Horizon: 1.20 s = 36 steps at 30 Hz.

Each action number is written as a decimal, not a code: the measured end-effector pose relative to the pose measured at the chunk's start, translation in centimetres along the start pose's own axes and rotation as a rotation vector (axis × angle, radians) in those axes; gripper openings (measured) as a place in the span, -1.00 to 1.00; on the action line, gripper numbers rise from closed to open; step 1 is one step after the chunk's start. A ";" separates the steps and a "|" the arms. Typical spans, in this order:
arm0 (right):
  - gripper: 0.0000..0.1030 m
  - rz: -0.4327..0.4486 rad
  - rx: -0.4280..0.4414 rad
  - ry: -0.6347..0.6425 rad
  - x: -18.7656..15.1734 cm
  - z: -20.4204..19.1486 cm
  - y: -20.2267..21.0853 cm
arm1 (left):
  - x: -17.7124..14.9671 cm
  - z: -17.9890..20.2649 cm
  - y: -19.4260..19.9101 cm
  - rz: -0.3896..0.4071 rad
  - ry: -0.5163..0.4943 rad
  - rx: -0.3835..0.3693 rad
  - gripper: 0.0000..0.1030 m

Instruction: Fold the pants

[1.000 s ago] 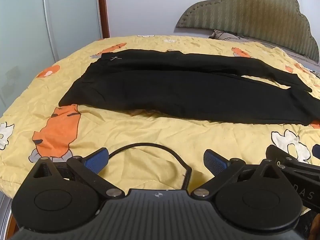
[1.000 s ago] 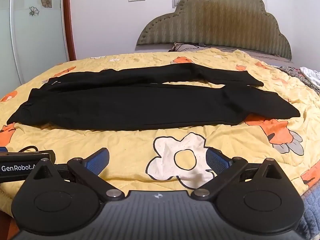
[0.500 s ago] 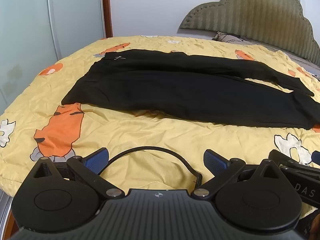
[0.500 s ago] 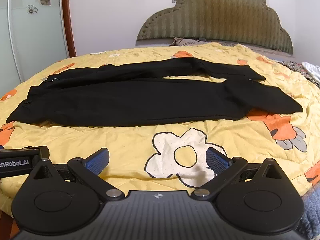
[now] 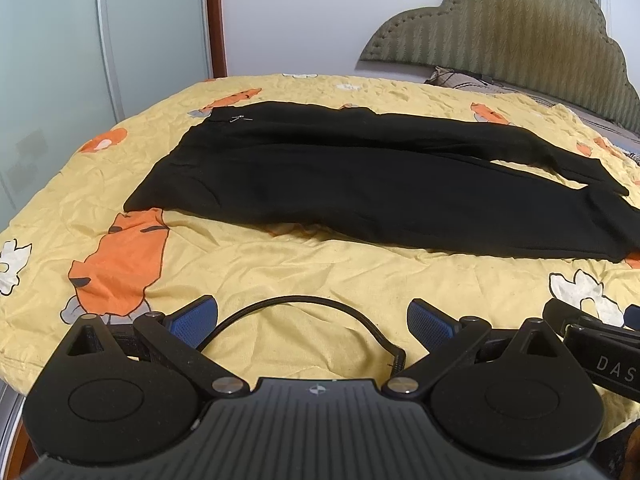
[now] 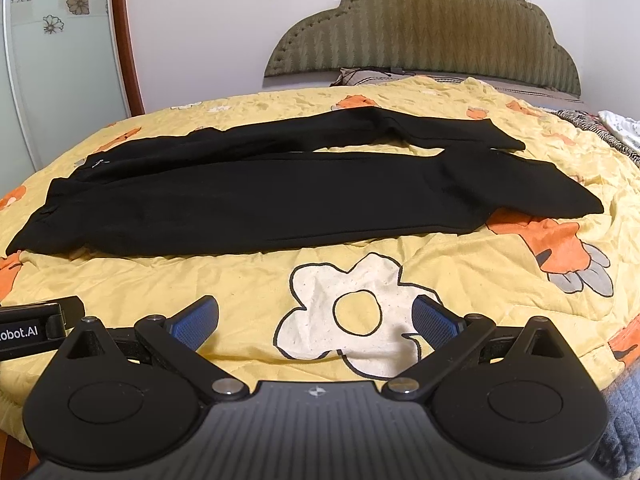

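On bedspread (image 5: 320, 280), unfolded black pants (image 5: 360, 184)

On the yellow quilted bedcover (image 5: 280, 264) with orange and white cartoon prints there is one pair of black fabric pants (image 5: 360, 184) with two legs, and two black two-finger grippers with blue pads: left gripper (image 5: 312, 320), right gripper (image 6: 314, 320).

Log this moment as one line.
phase: approach | pants: flat on bedspread, unfolded | left tool: open, empty | right tool: open, empty
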State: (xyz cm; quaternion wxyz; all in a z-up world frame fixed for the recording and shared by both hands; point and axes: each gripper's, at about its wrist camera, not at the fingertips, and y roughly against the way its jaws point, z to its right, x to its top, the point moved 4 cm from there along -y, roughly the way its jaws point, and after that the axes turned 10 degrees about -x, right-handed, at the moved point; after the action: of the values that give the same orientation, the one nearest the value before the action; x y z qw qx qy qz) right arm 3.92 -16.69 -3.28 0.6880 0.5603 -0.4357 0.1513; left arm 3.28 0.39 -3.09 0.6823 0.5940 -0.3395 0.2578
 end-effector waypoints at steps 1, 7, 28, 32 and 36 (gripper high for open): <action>1.00 -0.001 0.001 0.000 0.0 0.0 0.0 | 0.0 0.0 0.0 0.001 0.000 -0.002 0.99; 1.00 -0.002 0.002 0.001 0.0 0.0 -0.1 | 0.0 0.1 0.1 0.010 -0.005 0.011 0.99; 1.00 -0.002 0.013 -0.020 0.0 0.2 0.0 | -0.1 -0.2 0.0 0.004 -0.008 0.021 0.99; 1.00 -0.001 0.018 -0.016 0.0 0.2 0.0 | -0.1 -0.3 -0.1 -0.001 -0.006 0.022 0.99; 1.00 0.000 0.020 -0.016 0.0 0.1 0.0 | -0.2 -0.4 0.0 0.001 -0.004 0.023 0.99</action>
State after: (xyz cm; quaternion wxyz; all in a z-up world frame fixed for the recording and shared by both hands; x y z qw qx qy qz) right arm 3.86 -16.76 -3.28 0.6789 0.5683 -0.4396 0.1514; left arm 3.22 0.76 -3.21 0.6746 0.6021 -0.3380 0.2609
